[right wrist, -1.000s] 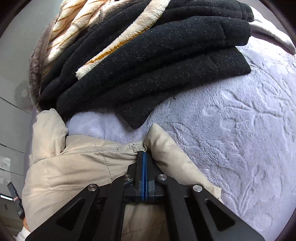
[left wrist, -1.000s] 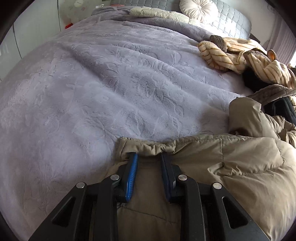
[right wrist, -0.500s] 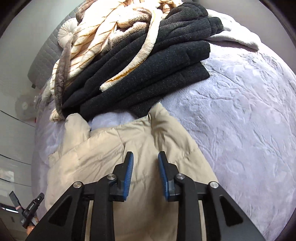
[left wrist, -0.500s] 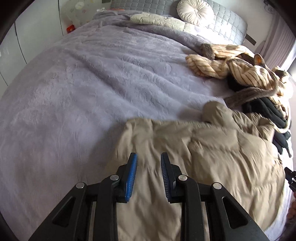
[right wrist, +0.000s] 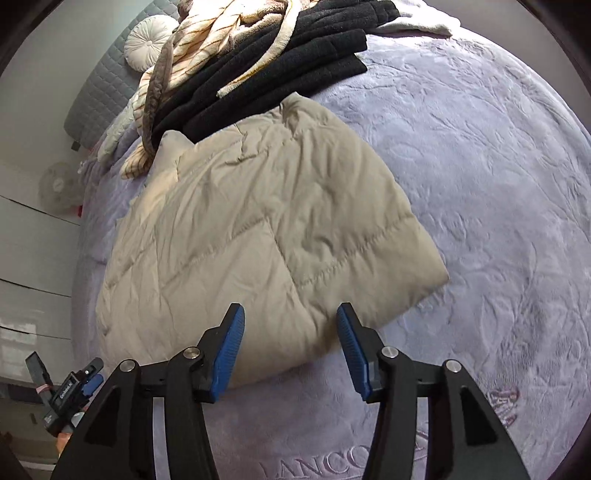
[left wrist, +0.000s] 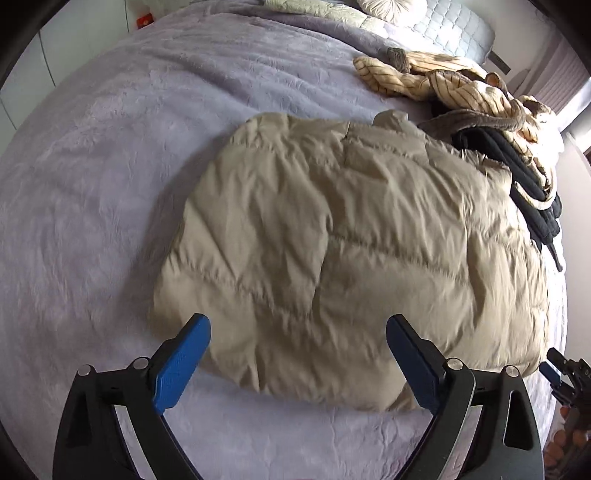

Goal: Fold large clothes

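A beige quilted puffer jacket (left wrist: 343,236) (right wrist: 258,229) lies folded flat on the lilac bed cover (left wrist: 110,184) (right wrist: 498,184). My left gripper (left wrist: 297,332) hangs above the jacket's near edge. Its blue-padded jaws are opening wide and hold nothing. In the right wrist view my right gripper (right wrist: 290,325) hovers over the jacket's near corner. Its jaws are also opening, with nothing between the pads. The other gripper shows small at the edge of each view (left wrist: 565,373) (right wrist: 74,384).
A pile of black fleece (right wrist: 288,70) (left wrist: 517,173) and cream striped clothes (left wrist: 461,85) (right wrist: 221,40) lies just beyond the jacket's far end. A round cushion (right wrist: 149,40) and grey headboard (left wrist: 454,26) stand at the bed's head. A fan (right wrist: 61,184) stands beside the bed.
Both grippers let go of the jacket's edge, opened, and drew back and up. The whole folded jacket now lies in view on the bed.
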A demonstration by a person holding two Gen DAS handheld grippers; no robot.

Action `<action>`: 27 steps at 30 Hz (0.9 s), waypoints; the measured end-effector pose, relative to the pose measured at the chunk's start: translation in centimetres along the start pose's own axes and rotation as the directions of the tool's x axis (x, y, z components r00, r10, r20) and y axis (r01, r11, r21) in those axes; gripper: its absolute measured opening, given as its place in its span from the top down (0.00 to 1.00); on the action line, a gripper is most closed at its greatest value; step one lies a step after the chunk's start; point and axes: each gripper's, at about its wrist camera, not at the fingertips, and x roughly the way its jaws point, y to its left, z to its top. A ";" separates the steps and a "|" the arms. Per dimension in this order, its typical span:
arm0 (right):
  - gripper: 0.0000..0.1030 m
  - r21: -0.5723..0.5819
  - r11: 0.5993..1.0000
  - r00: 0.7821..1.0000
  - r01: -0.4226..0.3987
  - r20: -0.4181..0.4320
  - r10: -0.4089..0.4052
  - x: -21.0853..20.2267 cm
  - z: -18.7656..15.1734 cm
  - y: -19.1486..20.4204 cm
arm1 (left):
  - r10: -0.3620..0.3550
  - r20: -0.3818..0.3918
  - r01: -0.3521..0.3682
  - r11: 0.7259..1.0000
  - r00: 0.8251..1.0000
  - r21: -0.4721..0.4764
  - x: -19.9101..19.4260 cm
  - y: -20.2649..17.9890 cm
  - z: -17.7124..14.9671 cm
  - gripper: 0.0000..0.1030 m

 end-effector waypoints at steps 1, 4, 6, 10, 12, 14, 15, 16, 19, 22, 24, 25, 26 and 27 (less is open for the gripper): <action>0.38 0.008 1.000 1.000 -0.008 -0.011 0.008 0.5 0.0 0.0 | 0.012 -0.004 -0.012 1.000 1.000 0.000 0.0 -0.1 -0.4 0.06; 0.15 0.027 0.999 1.000 -0.023 -0.018 0.024 0.8 -0.8 -0.6 | 0.026 -0.010 -0.026 1.000 1.000 -0.010 0.1 -0.1 -1.4 0.00; 0.13 0.057 0.997 0.998 -0.048 -0.032 0.050 1.1 -1.3 -1.2 | 0.033 -0.012 -0.033 0.999 0.999 -0.007 0.2 -0.3 -1.9 0.00; 0.12 0.172 0.976 0.989 -0.137 -0.036 0.145 1.9 -1.9 -2.6 | 0.050 -0.022 -0.050 0.999 0.999 -0.001 0.4 -0.4 -2.4 0.00; 0.12 0.228 0.957 0.981 -0.177 -0.042 0.192 2.4 -2.3 -3.2 | 0.057 -0.030 -0.057 0.998 0.998 -0.001 0.5 -0.4 -2.6 0.00; 0.12 0.262 0.945 0.975 -0.196 -0.051 0.217 2.9 -2.7 -3.5 | 0.064 -0.038 -0.064 0.998 0.997 -0.010 0.6 -0.2 -2.8 0.00; 0.12 0.273 0.940 0.973 -0.204 -0.050 0.226 3.1 -2.9 -3.6 | 0.062 -0.038 -0.062 0.998 0.997 -0.011 0.7 0.0 -2.9 0.00; 0.12 0.280 0.936 0.971 -0.212 -0.051 0.235 3.3 -3.0 -3.7 | 0.064 -0.039 -0.064 0.998 0.997 -0.012 0.8 0.2 -2.9 0.00; 0.12 0.294 0.927 0.966 -0.233 -0.035 0.254 3.5 -3.2 -3.7 | 0.057 -0.053 -0.059 0.998 0.997 -0.025 1.2 0.8 -3.2 0.00; 0.12 0.309 0.915 0.961 -0.258 -0.013 0.276 3.7 -3.1 -3.9 | -0.061 -0.084 0.053 0.995 0.995 -0.086 1.9 2.3 -3.4 0.00; 0.12 0.334 0.902 0.956 -0.274 -0.008 0.293 4.0 -3.1 -4.3 | -0.158 -0.069 0.145 0.975 0.985 -0.167 2.0 4.0 -3.5 0.00; 0.12 0.350 0.894 0.953 -0.281 -0.007 0.303 4.3 -3.1 -4.5 | -0.201 -0.063 0.185 0.962 0.977 -0.199 2.2 4.6 -3.5 0.00; 0.12 0.367 0.883 0.949 -0.292 -0.003 0.315 4.6 -3.0 -4.9 | -0.259 -0.056 0.239 0.941 0.964 -0.241 2.5 5.4 -3.5 0.00; 0.12 0.382 0.873 0.945 -0.303 0.002 0.328 4.9 -3.0 -5.1 | -0.302 -0.055 0.277 0.921 0.952 -0.274 2.9 6.1 -3.5 0.00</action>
